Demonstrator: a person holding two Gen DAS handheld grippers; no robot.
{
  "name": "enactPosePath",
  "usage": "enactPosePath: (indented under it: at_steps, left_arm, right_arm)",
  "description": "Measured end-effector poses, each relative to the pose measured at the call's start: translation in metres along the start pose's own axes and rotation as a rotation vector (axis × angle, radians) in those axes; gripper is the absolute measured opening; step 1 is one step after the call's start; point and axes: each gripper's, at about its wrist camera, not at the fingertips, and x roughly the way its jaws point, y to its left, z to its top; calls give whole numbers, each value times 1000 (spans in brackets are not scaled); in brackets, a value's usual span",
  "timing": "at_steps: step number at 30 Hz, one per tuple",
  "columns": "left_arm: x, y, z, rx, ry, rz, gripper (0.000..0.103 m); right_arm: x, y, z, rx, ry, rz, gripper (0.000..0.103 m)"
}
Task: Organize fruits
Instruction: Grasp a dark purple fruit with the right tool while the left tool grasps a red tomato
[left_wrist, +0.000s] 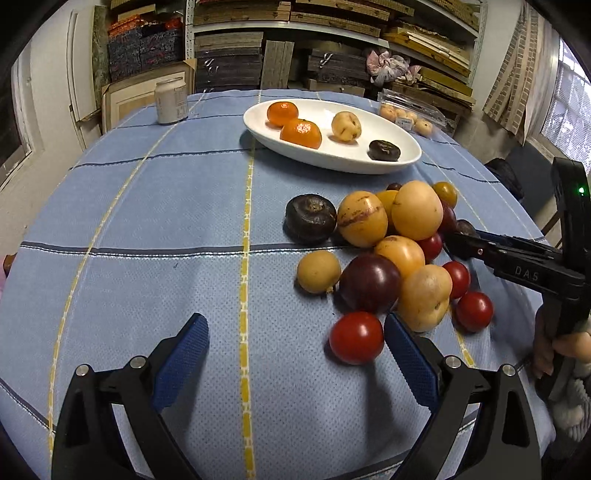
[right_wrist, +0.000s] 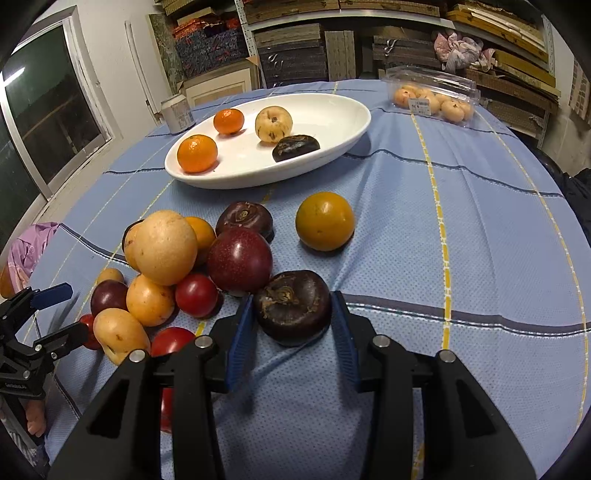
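In the right wrist view, my right gripper (right_wrist: 293, 308) is shut on a dark brown round fruit (right_wrist: 291, 295) lying on the blue cloth, with a blue pad against each side. A heap of yellow, purple and red fruits (right_wrist: 166, 247) lies to its left, and a lone yellow-orange fruit (right_wrist: 325, 221) sits beyond. The white oval plate (right_wrist: 258, 181) holds two oranges, a pale fruit and a dark one. My left gripper (left_wrist: 295, 325) stands open low over the cloth, and a red tomato (left_wrist: 356, 338) sits just inside its right finger. The right gripper (left_wrist: 476, 247) enters the left wrist view from the right of the heap.
A pale jar (left_wrist: 171, 101) stands at the table's far left. A clear plastic box of peach-coloured fruit (right_wrist: 432, 98) rests at the far right. Shelves of boxes lie behind the table. A person's hand (left_wrist: 569, 347) holds the right gripper's handle.
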Motion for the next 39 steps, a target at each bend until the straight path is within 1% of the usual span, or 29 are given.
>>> enactPosePath:
  at_steps: [2,4,6,9,12,13,14,15,16,17,18,24,27,29,30,32,34,37,39]
  left_arm:
    - [0,-8,-1,35,5,4,97]
    - [1,-21,-3,104,11,12,97]
    - [3,-34,-6,169,12,43,97]
    - [9,-41,-7,208,31,60,97]
    - [10,-38,-6,191,31,50,95]
    - [10,-37,-6,185,32,44,89]
    - [11,-35,-5,177,35,36,86]
    - [12,-33,-4,168,40,26,81]
    - [13,-32,-2,161,43,19,73]
    - [13,-31,-2,155,46,14,69]
    - [14,-30,-1,149,50,8,62]
    - [16,-29,1,128,54,-11,61]
    - [18,-33,2,136,60,-21,61]
    - [19,-36,2,144,59,-22,54]
    - [18,-36,2,144,56,-26,47]
    - [18,-35,2,138,54,-33,41]
    - [17,-33,2,123,50,-59,32]
    - [13,-28,1,89,36,-79,31]
    - [6,-24,2,65,1,-77,31]
  right_arm:
    - [0,0,0,1,0,1,41]
    - [0,0,0,1,0,1,41]
    - [0,0,0,1,0,1,41]
    - [0,0,0,1,0,1,41]
    - [0,0,0,0,0,0,41]
    - [0,0,0,0,0,0,41]
    - [0,0,0,0,0,1,41]
    - [0,0,0,0,0,1,41]
    - [0,0,0,0,0,1,42]
    - [0,0,0,1,0,2,42]
    - [0,0,0,0,0,1,42]
    - [0,0,0,-1,0,0,42]
    - [0,0,0,0,0,2,42]
    - [0,0,-1,-1,0,0,42]
    - [0,0,0,-1,0,1,42]
    - [0,0,-1,-1,0,1,42]
    - [0,0,-1,1,0,2,42]
    - [-1,0,-1,5,-3,6,42]
    - [-1,-2,-1,14,-6,13,41]
